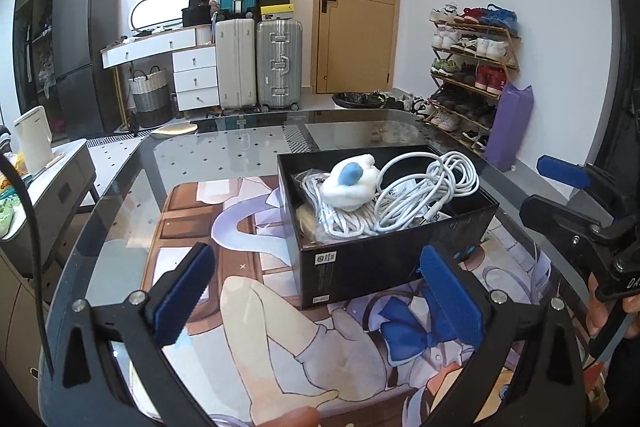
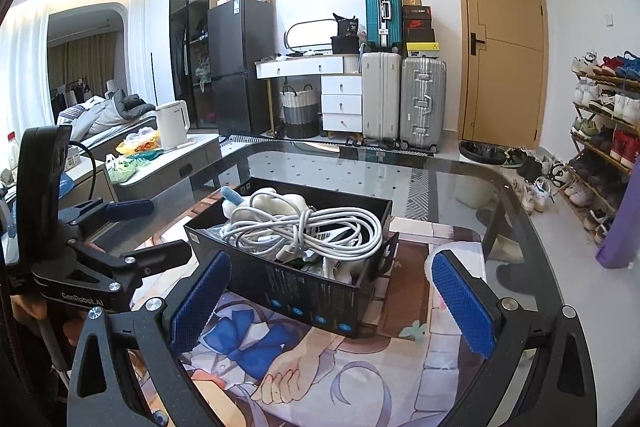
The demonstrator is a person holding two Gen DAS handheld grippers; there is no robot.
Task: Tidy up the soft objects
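Observation:
A black box (image 1: 384, 259) (image 2: 304, 291) stands on the printed mat on the glass table. In it lie a white plush toy with a blue patch (image 1: 352, 183) (image 2: 276, 201) and coils of white cable (image 1: 424, 195) (image 2: 304, 231). My left gripper (image 1: 320, 299) is open and empty, just in front of the box's near left corner. My right gripper (image 2: 332, 299) is open and empty, with the box's near side between its blue pads. The right gripper also shows at the right edge of the left wrist view (image 1: 576, 195), and the left gripper at the left of the right wrist view (image 2: 136, 227).
The printed mat (image 1: 280, 327) (image 2: 320, 367) covers the near part of the glass table (image 1: 224, 155) (image 2: 328, 167). A side counter with a white kettle (image 2: 172, 125) stands to the left. Suitcases, a door and a shoe rack (image 1: 472, 67) stand beyond the table.

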